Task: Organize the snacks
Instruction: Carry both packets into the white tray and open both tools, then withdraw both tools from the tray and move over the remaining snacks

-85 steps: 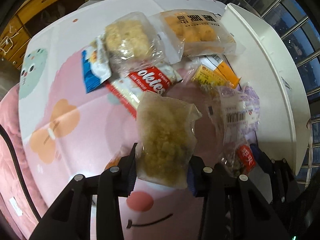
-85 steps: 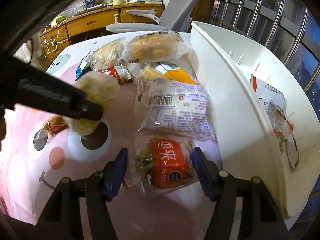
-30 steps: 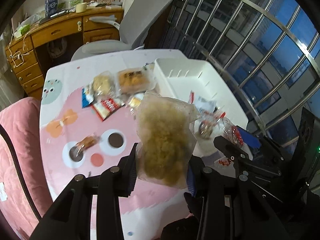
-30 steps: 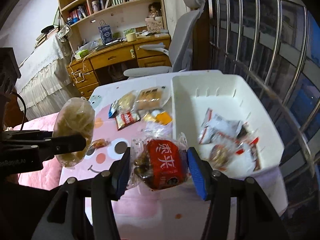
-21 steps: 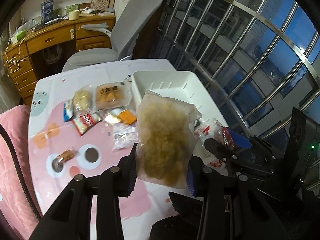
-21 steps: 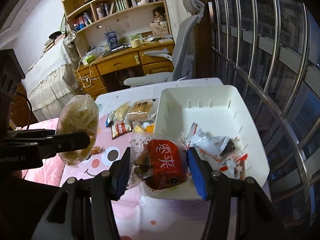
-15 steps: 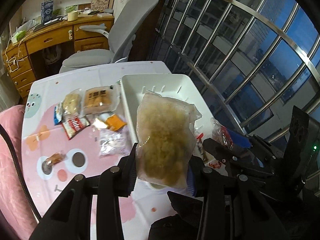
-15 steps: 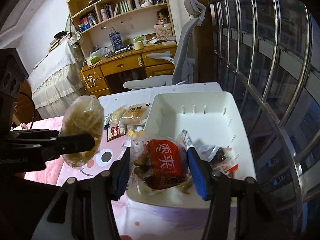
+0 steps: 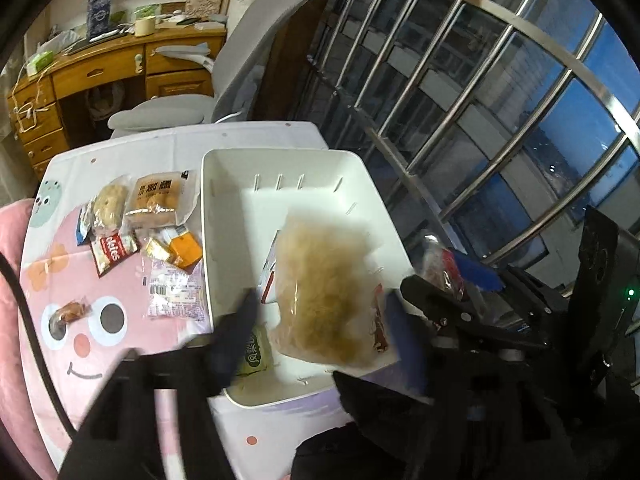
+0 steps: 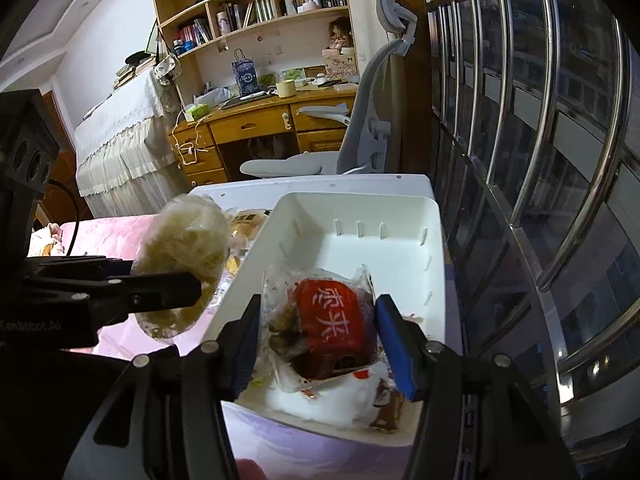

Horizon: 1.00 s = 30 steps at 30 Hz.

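The clear bag of pale, crumbly snack (image 9: 320, 288) is blurred over the white bin (image 9: 288, 168), and the left gripper (image 9: 320, 320) around it is opening its jaws; in the left wrist view the fingers already stand clear on both sides of the bag, so it looks released and dropping, though the right wrist view shows it beside a finger at the bin's left rim and I cannot tell whether any pad touches it. The red-labelled snack pack (image 10: 332, 320) sits between the blue pads of the right gripper (image 10: 318, 328), whose jaws are also beginning to open; the pads appear to press its wrapper as it hangs above the bin's near end. A few packets (image 9: 256, 352) already lie on the bin floor. Several more snacks (image 9: 156, 200) wait on the pink cartoon tablecloth (image 9: 80, 344) left of the bin. The step in hand is the drop into the bin. Next, both grippers should open fully, lift clear of the bin walls, then go to the loose packets.
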Each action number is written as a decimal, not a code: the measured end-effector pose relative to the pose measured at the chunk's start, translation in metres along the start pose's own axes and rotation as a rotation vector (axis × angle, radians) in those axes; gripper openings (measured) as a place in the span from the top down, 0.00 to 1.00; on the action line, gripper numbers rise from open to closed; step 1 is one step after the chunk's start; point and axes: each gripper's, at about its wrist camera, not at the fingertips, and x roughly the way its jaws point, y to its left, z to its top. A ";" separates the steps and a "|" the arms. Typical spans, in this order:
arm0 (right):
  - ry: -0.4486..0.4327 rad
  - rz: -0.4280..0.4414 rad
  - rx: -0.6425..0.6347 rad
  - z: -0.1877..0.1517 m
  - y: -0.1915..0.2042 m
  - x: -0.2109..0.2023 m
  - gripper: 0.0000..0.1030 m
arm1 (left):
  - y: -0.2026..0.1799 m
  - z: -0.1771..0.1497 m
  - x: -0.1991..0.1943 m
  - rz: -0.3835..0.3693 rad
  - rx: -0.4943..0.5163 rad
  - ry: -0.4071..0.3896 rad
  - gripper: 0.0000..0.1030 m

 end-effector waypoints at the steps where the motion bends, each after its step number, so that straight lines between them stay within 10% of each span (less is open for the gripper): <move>1: 0.016 -0.011 -0.004 0.000 -0.003 0.003 0.34 | 0.000 -0.001 0.001 0.001 -0.007 0.001 0.30; 18: 0.123 0.005 -0.017 -0.015 -0.017 0.016 0.28 | 0.006 -0.020 0.012 0.106 -0.093 0.077 0.21; 30: 0.200 0.053 -0.041 -0.026 0.011 0.027 0.28 | 0.068 -0.054 0.011 0.319 -0.287 0.202 0.21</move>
